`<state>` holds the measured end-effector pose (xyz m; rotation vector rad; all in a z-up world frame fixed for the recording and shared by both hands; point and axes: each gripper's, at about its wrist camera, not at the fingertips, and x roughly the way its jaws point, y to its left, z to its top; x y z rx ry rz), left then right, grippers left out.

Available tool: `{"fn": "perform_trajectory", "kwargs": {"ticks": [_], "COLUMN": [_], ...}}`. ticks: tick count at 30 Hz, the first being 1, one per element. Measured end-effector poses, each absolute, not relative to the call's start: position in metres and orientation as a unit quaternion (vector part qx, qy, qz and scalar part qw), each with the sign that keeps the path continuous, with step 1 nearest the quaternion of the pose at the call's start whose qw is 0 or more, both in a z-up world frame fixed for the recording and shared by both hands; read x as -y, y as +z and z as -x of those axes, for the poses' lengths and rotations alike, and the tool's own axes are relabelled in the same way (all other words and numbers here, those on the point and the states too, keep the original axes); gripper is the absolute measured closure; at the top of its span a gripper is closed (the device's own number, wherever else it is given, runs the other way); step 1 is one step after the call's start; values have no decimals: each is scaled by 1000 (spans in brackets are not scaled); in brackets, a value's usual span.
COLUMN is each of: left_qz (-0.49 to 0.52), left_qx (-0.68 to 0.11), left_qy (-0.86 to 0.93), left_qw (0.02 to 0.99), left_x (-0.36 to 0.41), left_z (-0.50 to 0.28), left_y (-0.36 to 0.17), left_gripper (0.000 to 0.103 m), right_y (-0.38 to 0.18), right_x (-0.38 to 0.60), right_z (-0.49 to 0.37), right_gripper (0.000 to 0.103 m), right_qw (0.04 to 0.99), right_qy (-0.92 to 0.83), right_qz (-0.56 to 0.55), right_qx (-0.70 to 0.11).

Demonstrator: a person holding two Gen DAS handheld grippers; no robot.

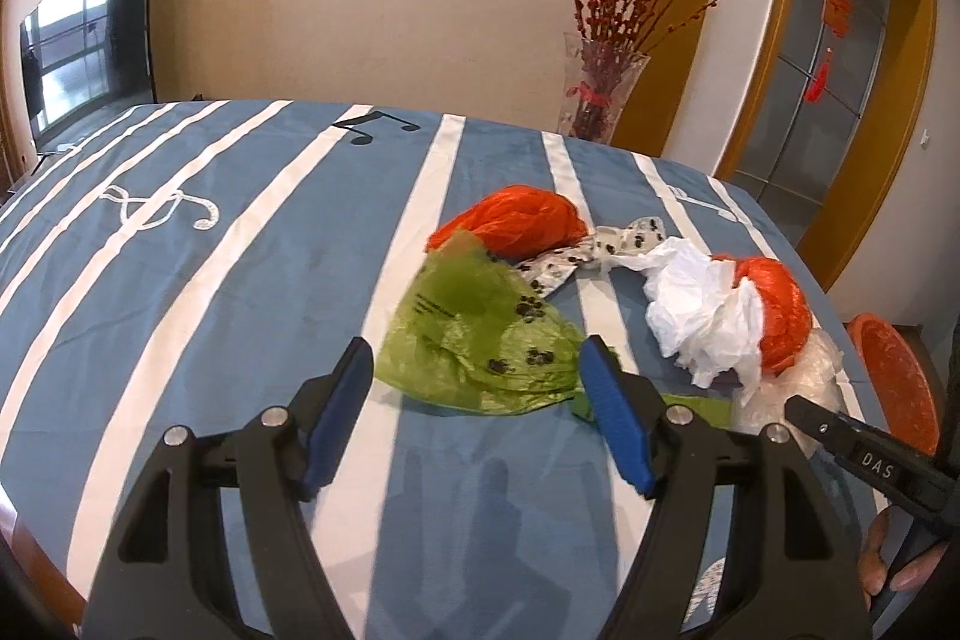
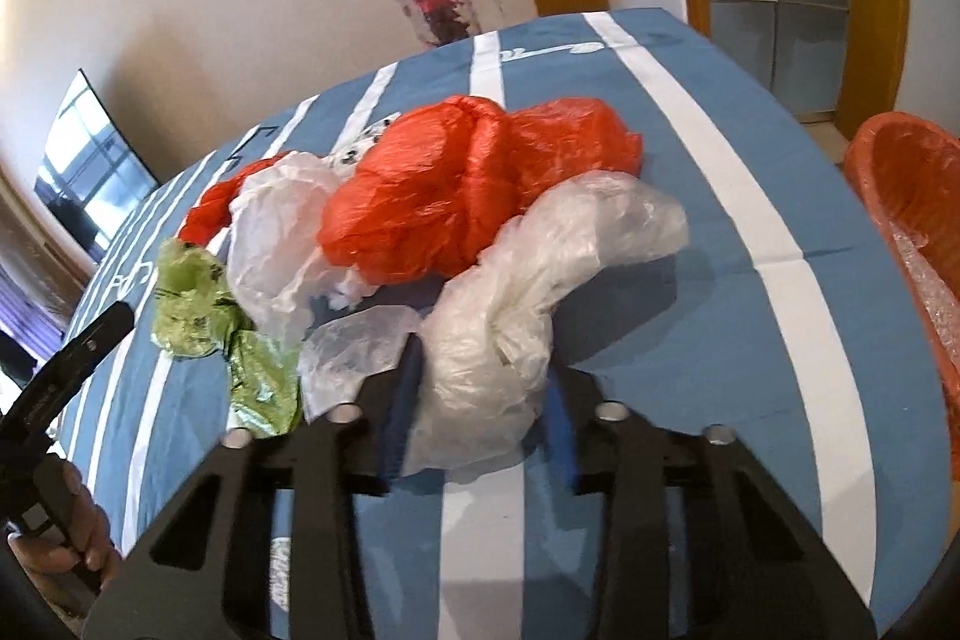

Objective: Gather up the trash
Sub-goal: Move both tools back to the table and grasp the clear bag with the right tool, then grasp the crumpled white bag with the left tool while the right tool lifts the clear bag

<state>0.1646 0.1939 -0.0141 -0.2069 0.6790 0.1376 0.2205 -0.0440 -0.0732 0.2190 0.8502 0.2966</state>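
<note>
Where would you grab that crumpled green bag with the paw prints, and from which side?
Probably the green bag is best taken at its bunched near edge, where the film puckers into a ridge. It lies flat and limp on the tablecloth, so come from above and the near side, as the open left gripper already does, then pinch the ridge rather than the flat sheet.

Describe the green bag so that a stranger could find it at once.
On the blue striped tablecloth lies a heap of crumpled bags. The green bag is at its near left edge, before the left gripper. Only it is green with black paw prints.
</note>
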Motion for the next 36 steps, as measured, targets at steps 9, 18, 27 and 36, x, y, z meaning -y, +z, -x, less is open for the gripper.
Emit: {"fn": "perform_trajectory", "kwargs": {"ticks": [9,18,27,36], "left_qz": [103,78,67,81], "left_qx": [-334,-345,-395,-394], "left_qy": [29,3,14,-9], "left_qw": [936,935,916,916], "left_x": [-160,-107,-91,-101], "left_z": [-179,-213,-252,-247], "left_y": [-6,-1,-25,-25], "left_gripper": [33,33,52,92], "right_y": [-59,-56,-56,-41], "right_x": [73,129,147,158], "right_z": [-210,-198,-195,-185], "right_gripper": [80,80,80,80], "right_qw": [912,922,922,930], "right_qy": [104,45,35,34], "right_qz": [-94,-101,-103,-99], "right_qx": [-385,-372,-373,-352]}}
